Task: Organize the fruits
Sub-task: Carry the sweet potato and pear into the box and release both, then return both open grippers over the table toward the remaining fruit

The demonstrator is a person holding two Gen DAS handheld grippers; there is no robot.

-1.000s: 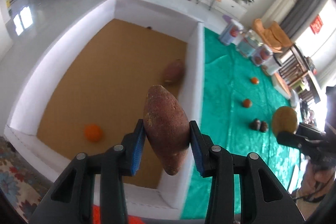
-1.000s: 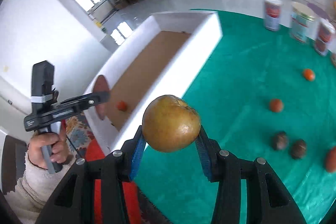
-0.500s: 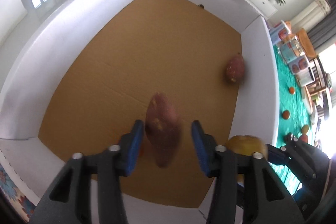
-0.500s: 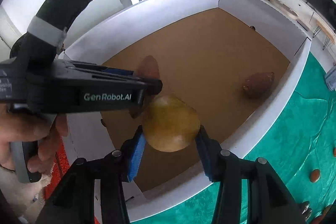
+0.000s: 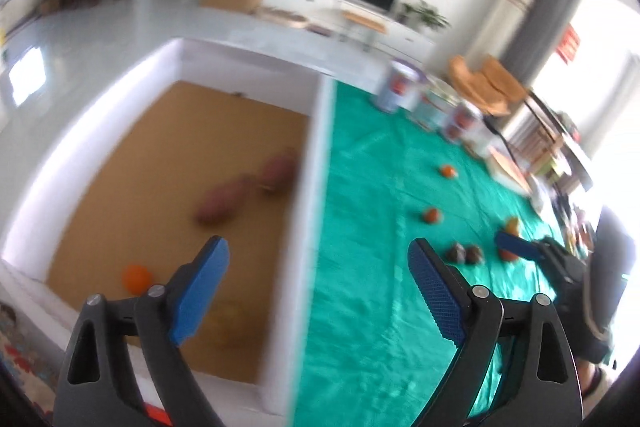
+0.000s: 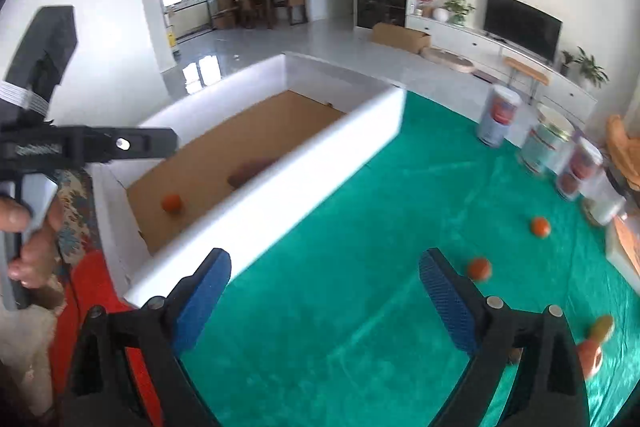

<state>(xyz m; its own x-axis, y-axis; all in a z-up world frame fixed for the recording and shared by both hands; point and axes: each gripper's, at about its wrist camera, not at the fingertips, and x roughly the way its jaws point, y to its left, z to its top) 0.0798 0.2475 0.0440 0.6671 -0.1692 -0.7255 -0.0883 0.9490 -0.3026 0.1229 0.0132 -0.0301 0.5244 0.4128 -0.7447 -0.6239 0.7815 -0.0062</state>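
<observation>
My left gripper [image 5: 318, 291] hangs over the right wall of the white box [image 5: 310, 187], its jaws opening with nothing between them. Two sweet potatoes [image 5: 224, 203] [image 5: 278, 171], an orange [image 5: 136, 279] and a blurred yellow-brown fruit [image 5: 230, 319] lie on the box's cardboard floor. My right gripper [image 6: 326, 303] is over the green cloth [image 6: 360, 227], beside the box [image 6: 280, 179]; its jaws are also opening and hold nothing. The right wrist view shows the orange [image 6: 172, 203] and one sweet potato [image 6: 250, 171] inside. Several small fruits [image 5: 433, 215] [image 6: 479, 268] lie on the cloth.
Three printed cans [image 6: 498, 119] stand at the cloth's far right edge. A person's hand [image 6: 24, 227] holds the left gripper [image 6: 160, 143] at the left of the right wrist view. A red patterned rug [image 6: 92, 291] lies in front of the box.
Both grippers let go and opened wide. The sweet potato now lies beside the other in the box, and the yellow-brown fruit lies there too. Both grippers swung away towards the green cloth.
</observation>
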